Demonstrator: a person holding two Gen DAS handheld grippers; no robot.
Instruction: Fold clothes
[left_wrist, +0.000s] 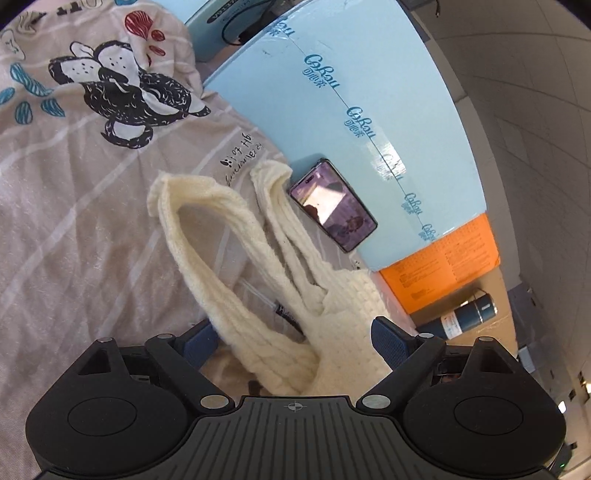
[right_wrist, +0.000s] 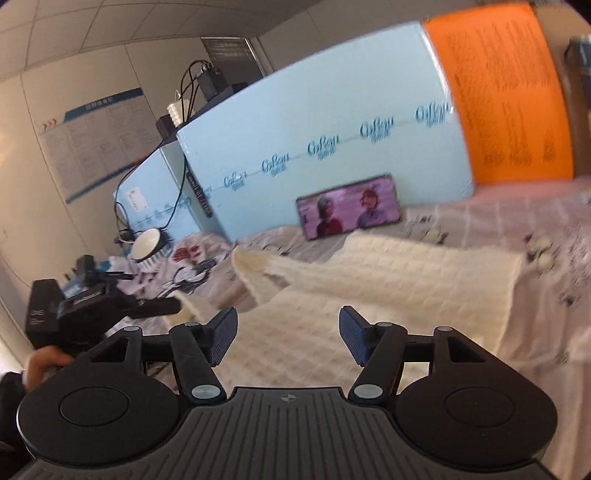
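A cream knitted sweater (left_wrist: 343, 306) lies on the printed bedsheet (left_wrist: 74, 221). Its two sleeves (left_wrist: 207, 236) stretch away from me across the sheet. My left gripper (left_wrist: 295, 341) is open, its blue pads on either side of the sweater where the sleeves meet the body. In the right wrist view the sweater (right_wrist: 388, 280) is spread flat, with one sleeve cuff (right_wrist: 251, 264) at the left. My right gripper (right_wrist: 288, 341) is open and empty just above the sweater's near part. The left gripper (right_wrist: 92, 306) shows at the left edge of that view, held by a hand.
A phone (left_wrist: 332, 205) playing a video leans on a light blue foam board (left_wrist: 351, 92); both show in the right wrist view, phone (right_wrist: 349, 212) and board (right_wrist: 332, 129). An orange sheet (right_wrist: 506, 96) stands beside the board. A dark bottle (left_wrist: 465, 314) lies beyond the bed. A white round lamp (right_wrist: 147, 245) sits left.
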